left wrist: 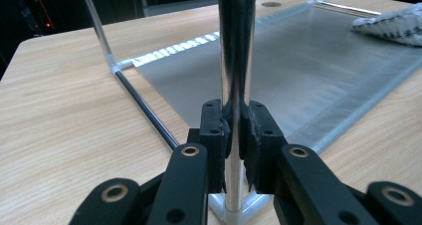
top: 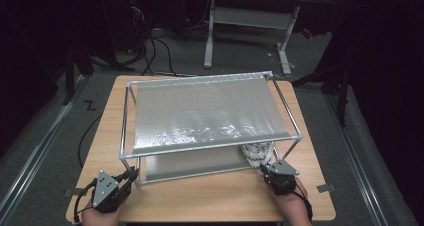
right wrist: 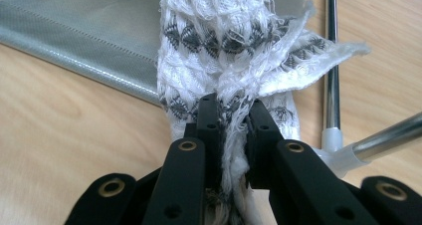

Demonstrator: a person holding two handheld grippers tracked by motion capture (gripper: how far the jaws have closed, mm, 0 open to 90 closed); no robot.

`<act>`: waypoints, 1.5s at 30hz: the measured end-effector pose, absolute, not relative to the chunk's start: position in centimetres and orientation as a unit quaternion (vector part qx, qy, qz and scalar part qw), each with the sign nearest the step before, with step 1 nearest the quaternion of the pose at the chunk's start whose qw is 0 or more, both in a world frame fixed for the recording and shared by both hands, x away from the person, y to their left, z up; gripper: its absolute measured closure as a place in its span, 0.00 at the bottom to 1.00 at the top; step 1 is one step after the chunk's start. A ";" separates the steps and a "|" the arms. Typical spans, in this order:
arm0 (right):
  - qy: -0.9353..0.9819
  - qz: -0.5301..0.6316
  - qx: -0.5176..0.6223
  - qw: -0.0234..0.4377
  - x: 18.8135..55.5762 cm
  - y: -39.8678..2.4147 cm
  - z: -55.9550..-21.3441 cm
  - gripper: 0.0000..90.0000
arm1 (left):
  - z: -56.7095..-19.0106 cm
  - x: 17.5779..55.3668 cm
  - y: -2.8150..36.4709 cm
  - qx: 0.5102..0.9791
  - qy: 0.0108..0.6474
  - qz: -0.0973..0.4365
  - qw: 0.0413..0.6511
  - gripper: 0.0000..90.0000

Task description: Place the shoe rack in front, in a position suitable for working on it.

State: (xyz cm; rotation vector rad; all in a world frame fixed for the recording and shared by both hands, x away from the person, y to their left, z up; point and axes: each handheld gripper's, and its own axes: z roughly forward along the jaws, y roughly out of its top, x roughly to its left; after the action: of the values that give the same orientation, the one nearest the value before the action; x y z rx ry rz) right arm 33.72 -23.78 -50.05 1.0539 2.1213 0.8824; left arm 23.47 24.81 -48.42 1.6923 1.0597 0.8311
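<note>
The cloth, lower right of the high view, is clamped in the right tool while the left tool grips the rack post; next, likely drawing it clear of the rack.

Dim lab or workshop, wooden table, grey carpet floor, loose cables, metal-legged workbench behind

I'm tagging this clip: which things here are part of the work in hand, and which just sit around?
In the job:
- left gripper, shut on the rack's upright post
- right gripper, shut on the white patterned cloth
- two-tier metal rack

Just about:
- wooden table
- far desk frame
- floor cables
</note>
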 end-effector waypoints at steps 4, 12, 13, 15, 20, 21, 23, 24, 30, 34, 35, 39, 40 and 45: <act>0.798 0.341 0.395 0.301 34.1 -23.5 -49.9 0.90 | -48.4 23.2 24.9 0.692 0.429 0.344 0.468 0.89; 0.771 0.382 0.385 0.335 32.5 -24.4 -47.3 0.90 | -48.4 23.2 24.9 0.694 0.422 0.344 0.470 0.88; 0.762 0.389 0.385 0.346 32.2 -24.7 -46.7 0.90 | -48.4 23.2 24.9 0.695 0.422 0.344 0.470 0.88; 0.743 0.397 0.384 0.377 31.5 -25.3 -45.5 0.90 | -48.4 23.3 24.9 0.695 0.423 0.345 0.467 0.88; 0.685 0.423 0.385 0.451 29.8 -27.1 -42.2 0.90 | -48.4 23.5 24.9 0.697 0.421 0.347 0.465 0.88; 0.681 0.425 0.385 0.456 29.6 -27.3 -41.7 0.90 | -48.4 23.5 24.9 0.698 0.421 0.349 0.464 0.88; 0.682 0.417 0.388 0.459 29.8 -27.5 -41.6 0.90 | -48.4 23.5 24.9 0.697 0.421 0.348 0.465 0.88; 0.683 0.415 0.390 0.457 29.9 -27.5 -41.8 0.90 | -48.4 23.5 24.9 0.696 0.421 0.348 0.466 0.88; 0.703 0.386 0.409 0.435 31.3 -27.8 -44.1 0.90 | -48.4 23.6 24.9 0.696 0.423 0.348 0.465 0.88; 0.728 0.359 0.422 0.404 32.3 -28.0 -46.5 0.90 | -48.4 23.5 24.8 0.696 0.421 0.348 0.466 0.88; 0.732 0.354 0.424 0.399 32.4 -28.0 -46.8 0.90 | -48.4 23.5 24.8 0.697 0.421 0.347 0.465 0.88; 0.751 0.335 0.435 0.368 33.2 -27.9 -48.5 0.90 | -48.4 23.5 24.8 0.697 0.420 0.347 0.466 0.88; 0.754 0.332 0.437 0.362 33.3 -27.9 -48.8 0.90 | -48.4 23.5 24.8 0.697 0.420 0.347 0.466 0.88; 0.760 0.328 0.442 0.347 33.6 -28.0 -49.5 0.90 | -48.4 23.6 24.8 0.698 0.420 0.346 0.466 0.88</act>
State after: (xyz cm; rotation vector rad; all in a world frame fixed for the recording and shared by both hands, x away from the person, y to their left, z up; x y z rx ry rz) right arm 33.59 -27.95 -49.53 1.1459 1.9710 0.8508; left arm 23.55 24.79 -48.40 1.7135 1.0301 0.8506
